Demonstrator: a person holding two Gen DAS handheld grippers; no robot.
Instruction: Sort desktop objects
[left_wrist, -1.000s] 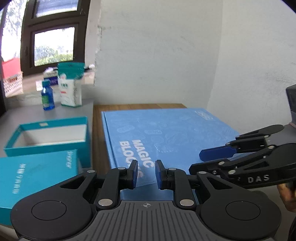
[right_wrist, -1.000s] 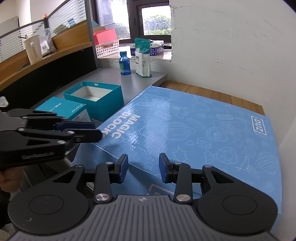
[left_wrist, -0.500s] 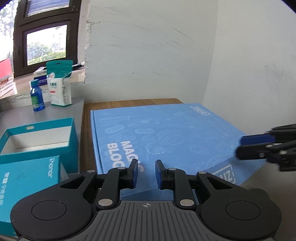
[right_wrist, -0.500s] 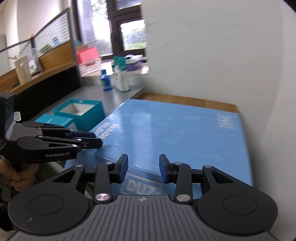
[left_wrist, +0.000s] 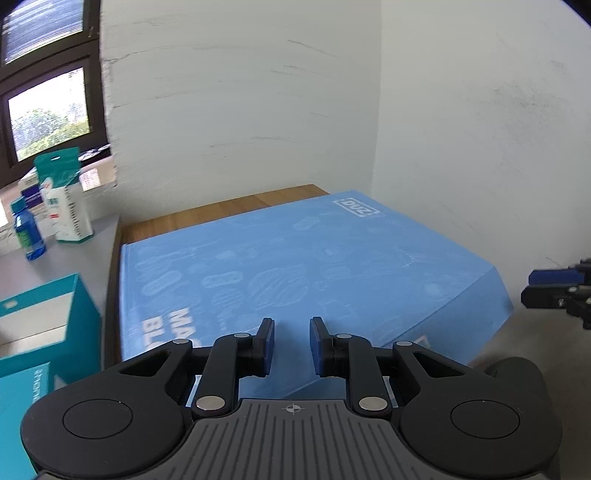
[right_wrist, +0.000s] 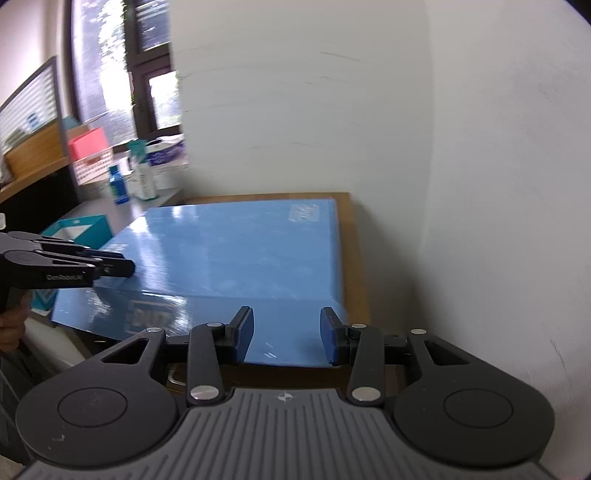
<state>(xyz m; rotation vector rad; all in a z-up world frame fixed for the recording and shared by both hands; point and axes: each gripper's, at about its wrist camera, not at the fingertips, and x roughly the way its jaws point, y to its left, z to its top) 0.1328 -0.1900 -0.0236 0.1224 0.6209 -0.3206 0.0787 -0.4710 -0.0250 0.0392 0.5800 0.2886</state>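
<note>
A large flat blue "Magic Blocks" box (left_wrist: 295, 266) lies on the wooden desk (left_wrist: 221, 210) in the wall corner; it also shows in the right wrist view (right_wrist: 240, 251). My left gripper (left_wrist: 291, 347) is open and empty, just above the box's near edge. My right gripper (right_wrist: 286, 338) is open wider and empty, at the box's near right corner. An open teal box (left_wrist: 40, 314) stands left of the blue box. A blue bottle (left_wrist: 27, 229) and a white-and-teal pouch (left_wrist: 62, 199) stand at the far left.
White walls close the back and right sides. A grey counter (left_wrist: 55, 258) runs left of the wooden desk. A pink box in a white basket (right_wrist: 90, 155) sits by the window. The other gripper shows at the frame edge in each view.
Both grippers have swung to the right along the blue box's near edge. My right gripper has opened wider. The left gripper's opening is unchanged.
</note>
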